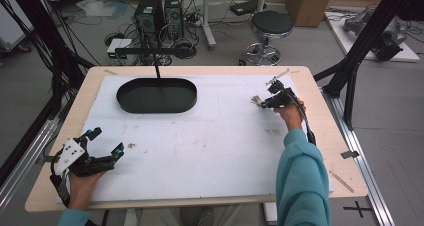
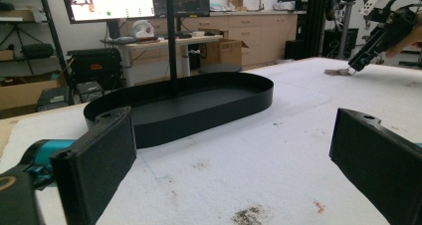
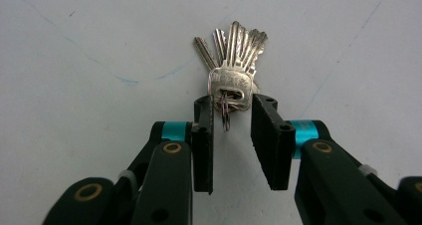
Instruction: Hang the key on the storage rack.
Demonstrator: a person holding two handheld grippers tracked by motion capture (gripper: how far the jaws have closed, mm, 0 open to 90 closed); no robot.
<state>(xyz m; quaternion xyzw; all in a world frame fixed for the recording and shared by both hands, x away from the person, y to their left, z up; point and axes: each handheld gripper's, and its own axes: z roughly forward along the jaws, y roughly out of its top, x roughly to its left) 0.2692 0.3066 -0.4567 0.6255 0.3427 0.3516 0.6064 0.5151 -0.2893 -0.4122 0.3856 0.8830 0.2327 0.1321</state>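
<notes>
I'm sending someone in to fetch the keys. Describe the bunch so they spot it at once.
Start at the white mat covering the wooden table, then look to its far right part, well right of the black oval tray. There the bunch of keys lies flat between the tips of the right hand-held gripper. It is the only silvery metal thing there: several keys fanned out from one ring.

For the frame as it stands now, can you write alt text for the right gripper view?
A bunch of silver keys on a ring lies fanned out on a white table surface, with the right gripper straddling the key heads. Its two black jaws stand narrowly apart, with the heads and ring in the gap; whether the pads press on them is unclear.
</notes>
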